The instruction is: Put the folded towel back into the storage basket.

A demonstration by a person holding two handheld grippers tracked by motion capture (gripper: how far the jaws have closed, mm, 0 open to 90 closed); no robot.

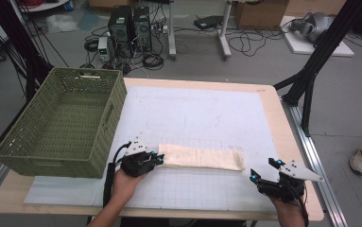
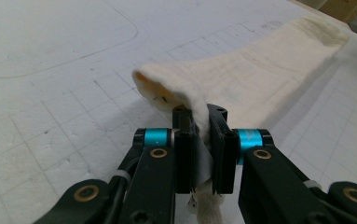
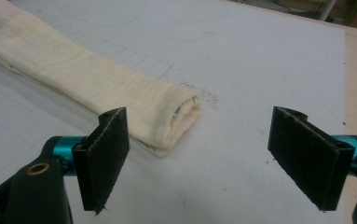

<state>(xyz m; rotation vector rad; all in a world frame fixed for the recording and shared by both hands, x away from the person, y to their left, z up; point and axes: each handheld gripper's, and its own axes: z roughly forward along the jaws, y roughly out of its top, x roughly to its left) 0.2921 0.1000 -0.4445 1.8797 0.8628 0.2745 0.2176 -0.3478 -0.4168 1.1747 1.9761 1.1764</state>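
Folded cream cloth (image 1: 201, 157) lies flat near the table's front edge, long axis running left-right, soft woven fabric in a long narrow strip; left gripper (image 1: 157, 158) is clamped on its left end, the fabric bunched between the pads, right gripper (image 1: 265, 170) sits wide open just off the free right end, nearest to it and not touching; white gridded mat (image 1: 207, 113) underneath, green wicker basket (image 1: 63, 124) at the left edge

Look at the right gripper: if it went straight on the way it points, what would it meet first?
Probably the near end of the folded cloth, just left of centre between the open right gripper; depth is unclear.
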